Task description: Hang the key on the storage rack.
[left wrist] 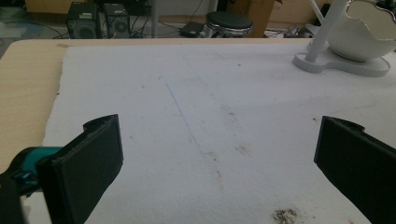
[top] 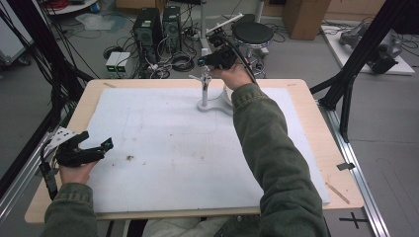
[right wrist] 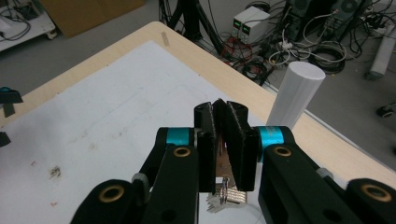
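Pinching a small set of metal keys on a ring (right wrist: 225, 192), the right tool (right wrist: 220, 114) has its black pads pressed together on what looks like a brownish tag, so the keys dangle freely below. It is held just beside the top of the white ribbed upright post (right wrist: 296, 93), which suggests the ring is meant for that stand, or has just come off it; I cannot tell which.

From the high view, the right tool (top: 206, 63) sits above the white stand with its flat base (top: 213, 105) at the far edge of the white foam-covered surface (top: 163, 148), but the keys there are too small to make out. Only the right gripper view shows them.

Resting near the front left corner, the left tool (top: 101, 147) has its jaws wide apart and nothing between them, apparently waiting. Its own camera adds a white bowl-shaped cup (left wrist: 362, 32) on the stand's base.
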`<state>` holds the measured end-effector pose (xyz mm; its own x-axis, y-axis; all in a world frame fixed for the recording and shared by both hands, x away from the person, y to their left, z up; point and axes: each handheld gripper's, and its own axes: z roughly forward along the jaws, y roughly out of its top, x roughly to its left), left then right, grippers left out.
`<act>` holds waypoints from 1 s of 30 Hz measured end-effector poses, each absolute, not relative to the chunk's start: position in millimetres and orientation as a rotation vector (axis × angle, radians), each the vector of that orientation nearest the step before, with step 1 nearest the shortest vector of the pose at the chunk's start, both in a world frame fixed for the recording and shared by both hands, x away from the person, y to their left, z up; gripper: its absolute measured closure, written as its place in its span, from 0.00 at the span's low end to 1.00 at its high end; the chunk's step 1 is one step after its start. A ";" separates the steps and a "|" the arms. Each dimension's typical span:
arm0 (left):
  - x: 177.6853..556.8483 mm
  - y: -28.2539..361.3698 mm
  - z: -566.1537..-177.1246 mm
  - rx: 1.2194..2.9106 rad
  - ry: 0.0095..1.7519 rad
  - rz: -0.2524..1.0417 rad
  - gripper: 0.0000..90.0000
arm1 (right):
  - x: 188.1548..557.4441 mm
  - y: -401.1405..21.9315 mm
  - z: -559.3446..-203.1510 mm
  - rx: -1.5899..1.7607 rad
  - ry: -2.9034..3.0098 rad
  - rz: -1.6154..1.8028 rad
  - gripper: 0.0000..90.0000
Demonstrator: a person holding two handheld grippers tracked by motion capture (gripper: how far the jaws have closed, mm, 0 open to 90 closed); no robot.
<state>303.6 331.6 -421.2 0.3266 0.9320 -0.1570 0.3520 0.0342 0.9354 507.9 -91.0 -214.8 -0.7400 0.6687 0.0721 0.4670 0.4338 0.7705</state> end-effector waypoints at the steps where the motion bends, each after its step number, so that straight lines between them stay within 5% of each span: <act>1: 303.7 331.8 -421.1 1.526 1.219 0.682 0.02 | 510.6 -90.3 -215.2 0.986 2.437 1.195 0.92; 30: 304.9 333.6 -420.4 1.479 1.223 0.709 0.02 | 537.4 -88.0 -227.3 1.037 2.384 1.189 0.96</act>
